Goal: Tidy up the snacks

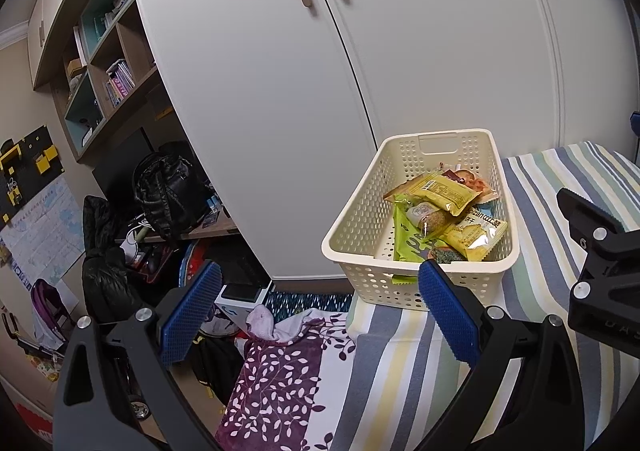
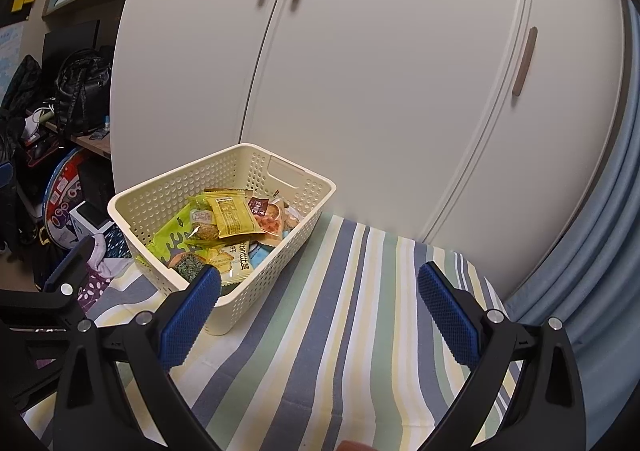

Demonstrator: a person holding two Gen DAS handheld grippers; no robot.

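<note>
A cream perforated basket [image 1: 360, 227] [image 2: 276, 267] stands on the striped bed cover near its corner, holding several snack packets: a yellow packet [image 1: 440, 193] [image 2: 232, 217] on top, a green wrapper [image 1: 408, 247] [image 2: 172, 239], an orange-red packet [image 2: 272, 221]. My left gripper [image 1: 320, 311] is open and empty, held in front of and left of the basket. My right gripper [image 2: 320, 307] is open and empty, above the striped cover just right of the basket. The right gripper's black body [image 1: 600, 251] shows at the edge of the left wrist view.
White wardrobe doors [image 2: 380, 71] rise right behind the basket. The striped cover [image 2: 340, 331] spreads to the right; a purple leaf-print quilt [image 1: 280, 383] lies left of it. Left of the bed sit a cluttered desk, black bag [image 1: 168, 195] and shelves. Blue curtain [image 2: 592, 251] hangs at right.
</note>
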